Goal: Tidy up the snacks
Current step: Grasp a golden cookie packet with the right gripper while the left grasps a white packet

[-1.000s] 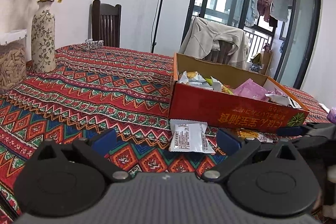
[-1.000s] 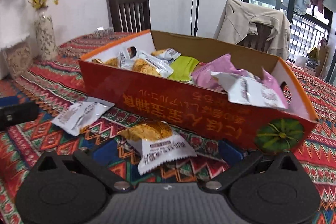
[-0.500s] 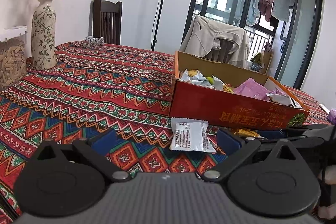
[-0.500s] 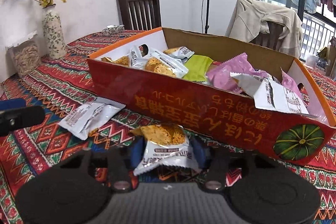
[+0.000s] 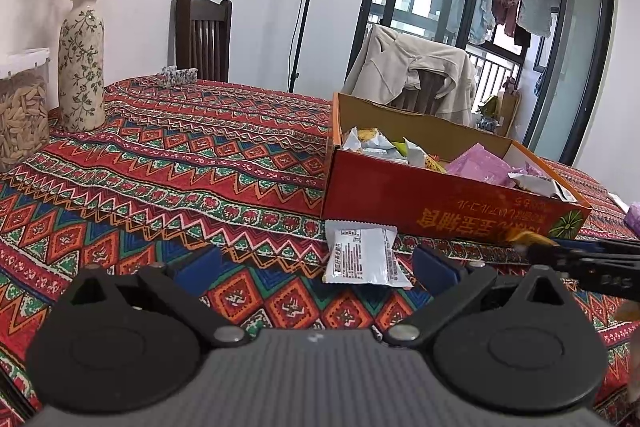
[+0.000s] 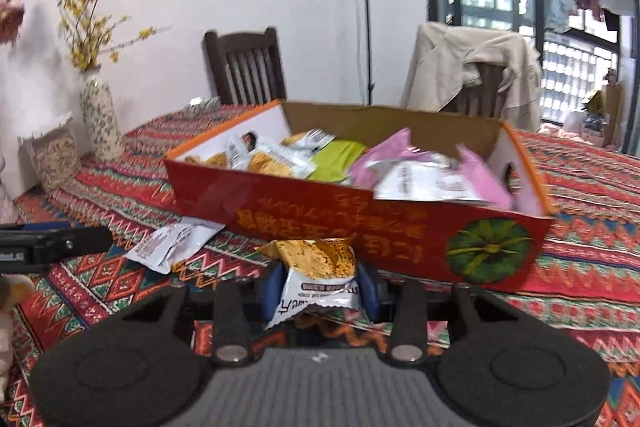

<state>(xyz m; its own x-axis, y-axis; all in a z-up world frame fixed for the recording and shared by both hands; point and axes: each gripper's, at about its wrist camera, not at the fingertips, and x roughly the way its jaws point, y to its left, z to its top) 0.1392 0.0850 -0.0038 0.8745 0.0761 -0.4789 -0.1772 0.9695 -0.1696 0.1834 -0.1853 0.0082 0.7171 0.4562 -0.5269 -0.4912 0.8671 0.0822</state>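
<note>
In front of the red box [image 6: 360, 223] on the worktop [image 5: 168, 163] | right gripper [image 6: 318, 289] fingers were closing on orange snack packet [image 6: 316, 267], pads pinching its sides | left gripper [image 5: 320, 267] fingers apart, white packet [image 5: 362, 257] between, untouched | packet judged light, soft, crinkly, slippery; mid-body grip best.
</note>
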